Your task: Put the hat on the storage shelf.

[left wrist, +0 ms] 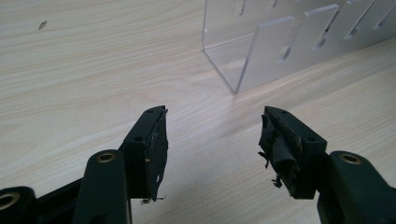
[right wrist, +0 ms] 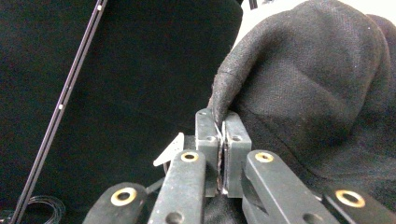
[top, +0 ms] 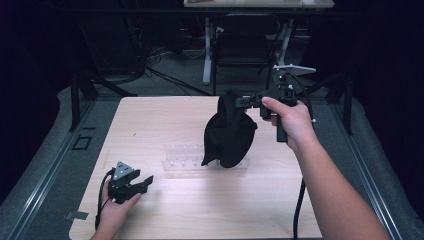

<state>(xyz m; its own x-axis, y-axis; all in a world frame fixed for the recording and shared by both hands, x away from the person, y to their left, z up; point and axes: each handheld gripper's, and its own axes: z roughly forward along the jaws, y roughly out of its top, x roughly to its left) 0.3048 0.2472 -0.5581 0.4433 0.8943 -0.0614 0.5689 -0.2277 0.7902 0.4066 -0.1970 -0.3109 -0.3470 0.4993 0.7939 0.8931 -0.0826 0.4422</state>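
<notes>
A black cloth [top: 228, 132] hangs in the air above the middle of the table, pinched at its top edge by my right gripper [top: 239, 101]. In the right gripper view the jaws are pressed together on a fold of that black cloth [right wrist: 317, 93], right gripper [right wrist: 222, 122]. Under the hanging cloth lies a clear acrylic rack [top: 185, 159] with slots, and the cloth's lower end covers its right part. My left gripper [top: 146, 181] rests low on the table near the front left, held by a hand. Its jaws [left wrist: 212, 135] stand open with nothing between them, pointing toward the rack [left wrist: 271, 51].
The light wooden table [top: 165, 120] has bare surface to the left and front of the rack. A black cable [top: 298, 205] trails from the right gripper along the forearm. Beyond the table's far edge stand a dark chair [top: 242, 45] and desk legs.
</notes>
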